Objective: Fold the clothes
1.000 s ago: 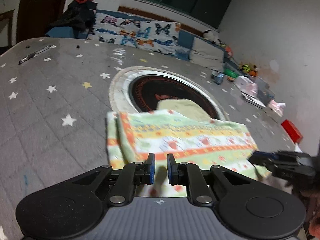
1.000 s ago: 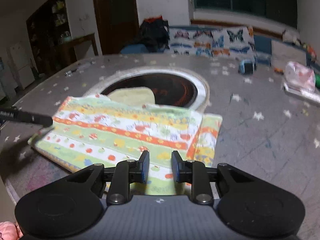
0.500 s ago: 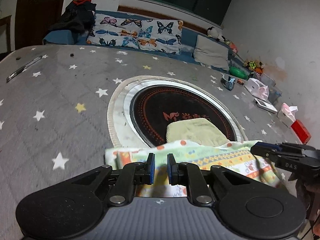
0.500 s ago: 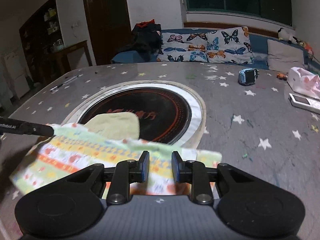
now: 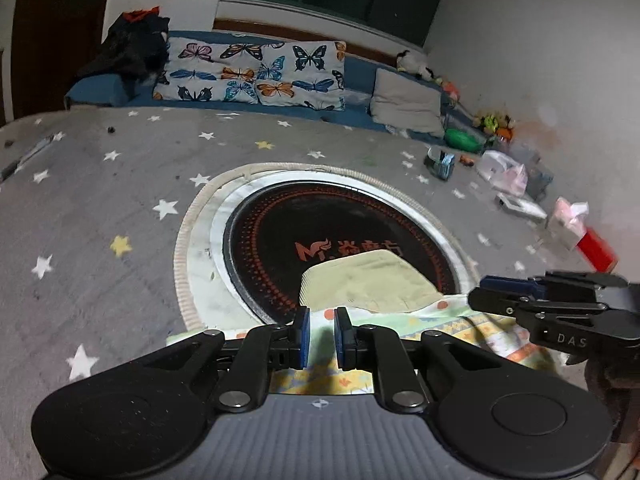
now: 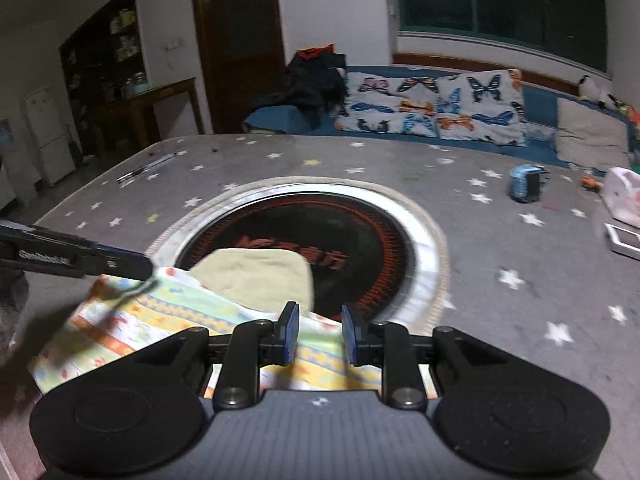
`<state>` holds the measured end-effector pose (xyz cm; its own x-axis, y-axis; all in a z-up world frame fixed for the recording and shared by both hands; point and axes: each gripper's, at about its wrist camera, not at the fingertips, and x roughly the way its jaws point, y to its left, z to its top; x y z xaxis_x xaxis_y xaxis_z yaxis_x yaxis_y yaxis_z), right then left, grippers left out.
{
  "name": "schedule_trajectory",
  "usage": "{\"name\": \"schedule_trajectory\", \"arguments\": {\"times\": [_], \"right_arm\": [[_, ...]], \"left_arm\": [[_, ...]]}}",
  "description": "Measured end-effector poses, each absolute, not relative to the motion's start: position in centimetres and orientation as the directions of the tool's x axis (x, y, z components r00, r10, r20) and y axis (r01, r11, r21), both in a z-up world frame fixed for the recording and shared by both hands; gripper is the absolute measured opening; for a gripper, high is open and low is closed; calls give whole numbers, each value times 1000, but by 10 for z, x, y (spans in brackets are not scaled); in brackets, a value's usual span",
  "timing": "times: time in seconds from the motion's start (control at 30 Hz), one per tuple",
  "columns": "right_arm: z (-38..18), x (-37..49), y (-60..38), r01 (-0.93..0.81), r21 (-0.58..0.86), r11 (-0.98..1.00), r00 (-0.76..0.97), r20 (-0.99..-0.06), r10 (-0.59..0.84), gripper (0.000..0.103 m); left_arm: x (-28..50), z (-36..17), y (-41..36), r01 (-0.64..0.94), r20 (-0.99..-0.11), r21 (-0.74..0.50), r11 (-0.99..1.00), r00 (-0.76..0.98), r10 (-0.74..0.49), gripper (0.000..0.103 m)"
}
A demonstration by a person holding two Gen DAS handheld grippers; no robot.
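- The cloth (image 6: 160, 320) lies on the near part of the table (image 6: 520, 248), its far edge reaching over the near rim of the round black disc (image 6: 320, 232) set in the table's middle.
- I judge the fold to be partly done: the cloth shows as a compact band with doubled layers rather than spread flat, but its edges look loose and uneven, so at least a tidying fold or a press is left.
- It is thin and soft, printed in pale green, yellow and orange stripes with small dots; a plain cream part (image 6: 256, 276) sticks out on the far side, lying flat on the disc.
- My left gripper (image 5: 320, 336) hangs just over the cloth's near left part. Its blue pads (image 5: 304, 336) stand a little apart with cloth showing through the gap, holding nothing.
- My right gripper (image 6: 318, 334) hangs over the near right part, its pads parted wider, also empty.
- In the right view my left gripper's tip sits at the cloth's far left corner; whether it touches, I cannot tell.
- Beyond the table are butterfly cushions (image 5: 256, 72) on a blue bench.
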<state>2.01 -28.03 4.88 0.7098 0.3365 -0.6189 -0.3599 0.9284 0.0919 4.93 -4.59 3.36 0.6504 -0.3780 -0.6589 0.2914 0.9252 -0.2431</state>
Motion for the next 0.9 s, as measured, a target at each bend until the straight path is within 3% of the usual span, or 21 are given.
{"name": "schedule_trajectory", "arguments": {"times": [0.2, 0.47, 0.73, 0.8, 0.9], "right_arm": [[34, 30, -263, -369, 89, 925, 683, -649, 335, 22], [51, 4, -254, -427, 60, 902, 681, -636, 364, 25], [62, -53, -193, -641, 3, 768, 594, -632, 498, 31], [61, -67, -174, -697, -16, 716, 560, -636, 531, 33], [56, -86, -146, -768, -59, 638, 516, -647, 561, 39]], "left_arm": [[59, 20, -49, 280, -686, -235, 931, 631, -363, 16], [35, 37, -23, 236, -653, -254, 938, 673, -346, 17], [2, 41, 20, 94, -670, -261, 961, 699, -250, 40], [-6, 40, 30, 60, -675, -270, 961, 700, -233, 50], [-16, 38, 42, 20, -678, -295, 955, 700, -224, 53]]}}
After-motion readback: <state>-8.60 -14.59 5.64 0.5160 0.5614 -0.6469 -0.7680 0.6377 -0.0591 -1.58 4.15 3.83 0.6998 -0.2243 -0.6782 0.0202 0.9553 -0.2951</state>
